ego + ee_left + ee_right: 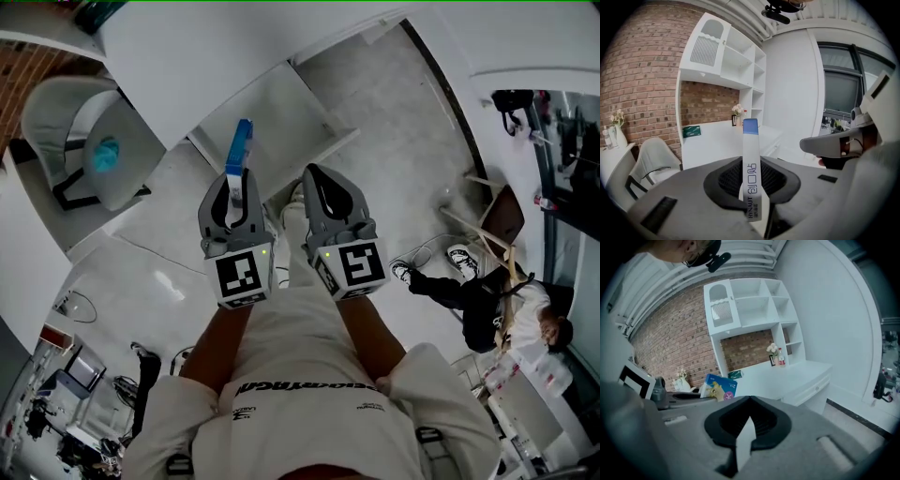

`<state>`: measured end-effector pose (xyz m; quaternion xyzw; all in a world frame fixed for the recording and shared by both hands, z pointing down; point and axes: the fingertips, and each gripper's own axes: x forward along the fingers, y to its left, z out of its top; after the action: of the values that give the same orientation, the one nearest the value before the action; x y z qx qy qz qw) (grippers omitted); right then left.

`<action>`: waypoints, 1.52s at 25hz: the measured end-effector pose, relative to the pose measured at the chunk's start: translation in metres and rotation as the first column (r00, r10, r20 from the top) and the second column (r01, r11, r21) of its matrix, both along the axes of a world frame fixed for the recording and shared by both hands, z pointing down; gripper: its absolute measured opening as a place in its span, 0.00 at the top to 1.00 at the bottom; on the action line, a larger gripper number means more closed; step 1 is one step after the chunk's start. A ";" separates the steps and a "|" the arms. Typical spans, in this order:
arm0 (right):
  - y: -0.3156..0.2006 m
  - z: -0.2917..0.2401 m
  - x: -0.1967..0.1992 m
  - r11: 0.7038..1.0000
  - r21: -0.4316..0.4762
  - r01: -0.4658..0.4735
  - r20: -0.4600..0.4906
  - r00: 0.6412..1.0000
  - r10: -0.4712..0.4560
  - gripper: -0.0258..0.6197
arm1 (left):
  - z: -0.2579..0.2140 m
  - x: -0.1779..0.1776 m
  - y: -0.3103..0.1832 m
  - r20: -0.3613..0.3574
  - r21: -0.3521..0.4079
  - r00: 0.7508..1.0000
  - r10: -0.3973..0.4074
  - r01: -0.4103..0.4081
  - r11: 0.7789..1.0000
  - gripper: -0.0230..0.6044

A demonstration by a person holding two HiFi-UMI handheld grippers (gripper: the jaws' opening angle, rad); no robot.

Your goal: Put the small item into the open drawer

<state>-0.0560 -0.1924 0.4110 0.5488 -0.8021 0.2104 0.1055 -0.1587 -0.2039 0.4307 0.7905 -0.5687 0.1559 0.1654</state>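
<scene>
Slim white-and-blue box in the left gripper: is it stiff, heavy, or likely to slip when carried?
The slim white-and-blue cardboard box stands straight above the left gripper, so probably stiff and light. Clamped only at its lower end, its smooth faces might pivot or slip.

Brick wall (642, 70) across the left of the left gripper view, white shelf unit (726, 51) against it. Below the shelves, a white tabletop (717, 136) with a small flower vase (737, 111). Pale chair (654, 159) lower left. Dark window (841, 91) at right. Pale glossy floor (394, 103) in the head view.
</scene>
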 end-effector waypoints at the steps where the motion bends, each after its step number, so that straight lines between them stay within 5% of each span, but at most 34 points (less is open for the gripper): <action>1: -0.001 0.006 0.001 1.000 -0.006 0.003 0.000 1.000 -0.003 0.96 | 0.006 0.001 -0.001 0.006 -0.007 1.000 -0.001 0.001 1.000 0.85; 11: -0.017 0.049 0.007 0.999 -0.052 0.005 -0.001 1.000 -0.005 0.96 | 0.054 0.002 -0.013 -0.027 -0.124 0.998 -0.053 0.049 0.991 0.85; 38: -0.003 0.128 0.012 0.987 -0.156 0.028 0.062 0.998 -0.018 0.96 | 0.159 0.019 -0.025 0.086 -0.252 0.996 -0.032 0.053 0.966 0.85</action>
<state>-0.0438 -0.1951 0.5386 0.5230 -0.7922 0.2881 0.1264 -0.1396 -0.2294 0.5900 0.7434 -0.5671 0.2561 0.2452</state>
